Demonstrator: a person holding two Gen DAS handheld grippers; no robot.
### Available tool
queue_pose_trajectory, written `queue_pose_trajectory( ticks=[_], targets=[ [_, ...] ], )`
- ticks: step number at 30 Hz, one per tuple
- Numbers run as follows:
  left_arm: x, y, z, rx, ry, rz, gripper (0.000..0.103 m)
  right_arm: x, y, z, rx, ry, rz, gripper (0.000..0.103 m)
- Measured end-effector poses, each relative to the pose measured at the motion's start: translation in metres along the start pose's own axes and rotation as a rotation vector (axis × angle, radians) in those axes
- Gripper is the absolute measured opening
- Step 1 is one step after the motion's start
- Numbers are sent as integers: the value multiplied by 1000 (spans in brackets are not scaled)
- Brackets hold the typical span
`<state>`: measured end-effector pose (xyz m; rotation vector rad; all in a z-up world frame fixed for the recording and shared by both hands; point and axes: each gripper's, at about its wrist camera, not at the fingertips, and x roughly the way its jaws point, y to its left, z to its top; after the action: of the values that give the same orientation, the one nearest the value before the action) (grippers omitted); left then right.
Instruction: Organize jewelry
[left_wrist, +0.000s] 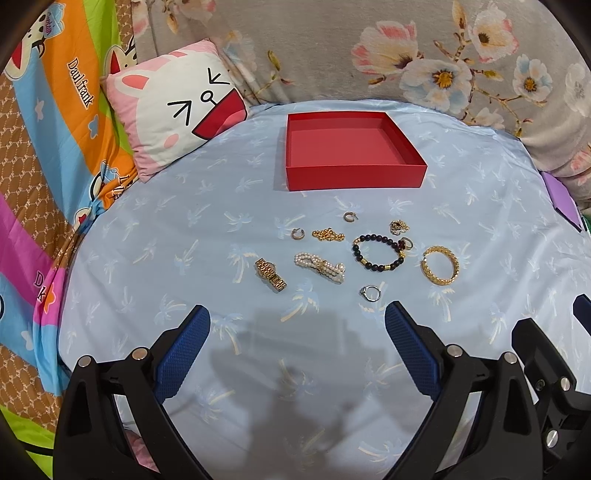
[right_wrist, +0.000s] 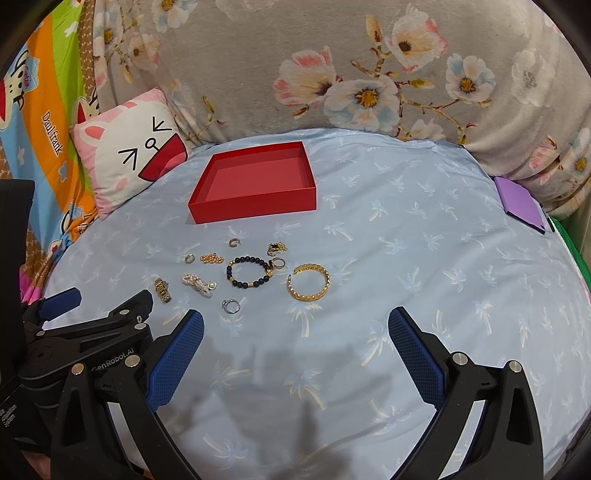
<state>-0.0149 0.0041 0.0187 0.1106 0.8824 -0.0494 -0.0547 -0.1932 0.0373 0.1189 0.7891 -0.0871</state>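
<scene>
An empty red box (left_wrist: 354, 171) (right_wrist: 255, 203) sits at the back of the light blue sheet. In front of it lie loose pieces: a gold watch (left_wrist: 270, 274) (right_wrist: 163, 290), a pearl bracelet (left_wrist: 320, 267) (right_wrist: 197, 283), a dark bead bracelet (left_wrist: 380, 252) (right_wrist: 248, 271), a gold bangle (left_wrist: 440, 265) (right_wrist: 308, 282), a silver ring (left_wrist: 370, 293) (right_wrist: 231, 306), a gold bead chain (left_wrist: 327, 235) (right_wrist: 212, 258) and small ear cuffs (left_wrist: 349, 216). My left gripper (left_wrist: 297, 317) is open and empty, short of the jewelry. My right gripper (right_wrist: 295, 321) is open and empty too.
A cat-face pillow (left_wrist: 177, 107) (right_wrist: 129, 155) leans at the back left. A floral blanket (left_wrist: 369, 44) rises behind the box. A purple book (right_wrist: 521, 203) lies at the right edge. The left gripper's body (right_wrist: 92, 332) shows at lower left of the right wrist view.
</scene>
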Motion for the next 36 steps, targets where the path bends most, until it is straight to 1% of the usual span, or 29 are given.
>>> queue_pose_trajectory(
  ticks=[9,29,33,36],
  targets=[
    [3,1,1,0,7,1,93,2,1,0,1,5,1,98],
    [37,-7,4,4,69,10,93,36,-3,0,34,66,23,98],
    [43,-8,3,10,81,5,93,44,-5,1,39,75,35,98],
    [49,-5,2,3,92,-6,93,50,-7,-1,36,79,20,98]
  ],
)
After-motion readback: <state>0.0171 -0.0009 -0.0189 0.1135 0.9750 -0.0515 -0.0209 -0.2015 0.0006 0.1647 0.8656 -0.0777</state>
